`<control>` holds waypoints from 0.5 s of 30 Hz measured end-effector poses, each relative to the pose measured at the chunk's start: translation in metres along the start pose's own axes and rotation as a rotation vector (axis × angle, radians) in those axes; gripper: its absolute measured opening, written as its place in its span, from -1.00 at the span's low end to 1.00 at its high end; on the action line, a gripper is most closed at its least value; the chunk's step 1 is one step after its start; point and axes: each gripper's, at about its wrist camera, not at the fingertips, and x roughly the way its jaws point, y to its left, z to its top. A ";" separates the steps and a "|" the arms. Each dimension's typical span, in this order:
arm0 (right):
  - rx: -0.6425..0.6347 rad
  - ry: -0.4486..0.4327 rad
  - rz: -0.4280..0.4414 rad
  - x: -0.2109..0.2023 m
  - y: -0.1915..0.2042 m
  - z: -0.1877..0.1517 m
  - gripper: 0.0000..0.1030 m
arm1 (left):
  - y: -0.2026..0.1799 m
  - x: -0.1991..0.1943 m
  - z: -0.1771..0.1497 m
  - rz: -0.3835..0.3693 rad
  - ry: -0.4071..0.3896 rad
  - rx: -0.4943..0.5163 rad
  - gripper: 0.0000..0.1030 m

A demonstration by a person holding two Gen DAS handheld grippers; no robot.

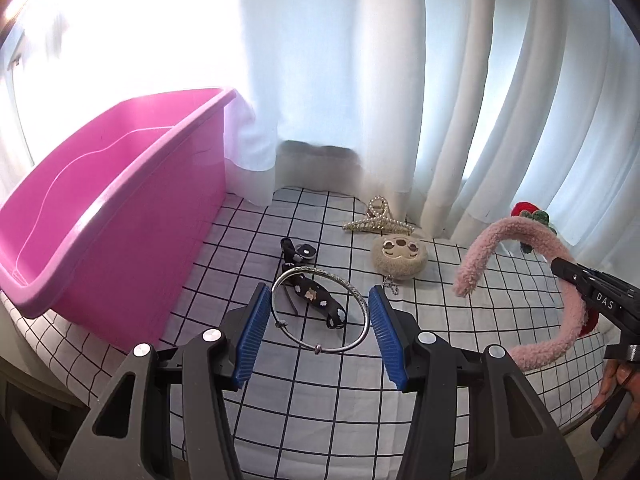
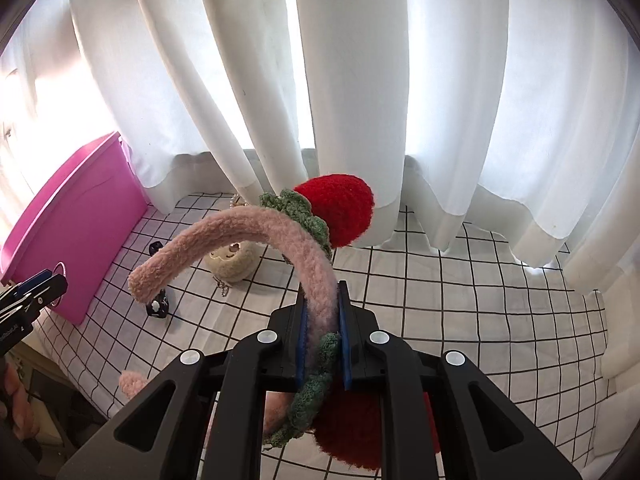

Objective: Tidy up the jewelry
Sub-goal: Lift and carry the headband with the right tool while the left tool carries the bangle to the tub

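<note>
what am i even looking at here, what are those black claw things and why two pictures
Each black claw is a hand-held grasping tool with blue pads; a person carries one in each hand. A fisheye camera sits on each, looking along its fingers, so you get one picture per hand.

The left tool holds a silver bangle across its pads. The right tool is clamped on a fluffy pink headband with knitted strawberries.

Below is a checked cloth with a pink tub on it. Still lying there: a pearl hair claw, a beige plush charm and a dark flowered hair tie.
</note>
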 end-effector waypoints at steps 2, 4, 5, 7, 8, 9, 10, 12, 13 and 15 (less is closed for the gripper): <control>-0.012 -0.029 0.015 -0.009 0.012 0.011 -0.75 | 0.008 -0.012 0.011 0.000 -0.032 -0.007 -0.04; -0.023 -0.059 0.033 -0.016 0.026 0.023 -0.75 | 0.018 -0.024 0.022 -0.001 -0.061 -0.013 -0.04; -0.030 -0.074 0.044 -0.020 0.034 0.029 -0.75 | 0.023 -0.029 0.027 0.000 -0.075 -0.016 -0.04; -0.043 -0.099 0.071 -0.025 0.052 0.042 -0.75 | 0.034 -0.040 0.037 0.007 -0.101 -0.024 -0.04; -0.051 -0.110 0.086 -0.026 0.061 0.049 -0.75 | 0.041 -0.044 0.042 0.013 -0.112 -0.031 -0.04; -0.059 -0.121 0.102 -0.027 0.071 0.056 -0.75 | 0.048 -0.049 0.047 0.016 -0.122 -0.040 -0.04; -0.068 -0.134 0.120 -0.028 0.082 0.063 -0.75 | 0.056 -0.053 0.051 0.018 -0.134 -0.050 -0.04; -0.088 -0.155 0.159 -0.028 0.105 0.077 -0.75 | 0.072 -0.062 0.060 0.036 -0.161 -0.061 -0.04; -0.101 -0.165 0.176 -0.027 0.118 0.084 -0.75 | 0.081 -0.066 0.065 0.048 -0.175 -0.062 -0.04; -0.130 -0.182 0.210 -0.025 0.145 0.098 -0.75 | 0.099 -0.072 0.074 0.075 -0.197 -0.065 -0.04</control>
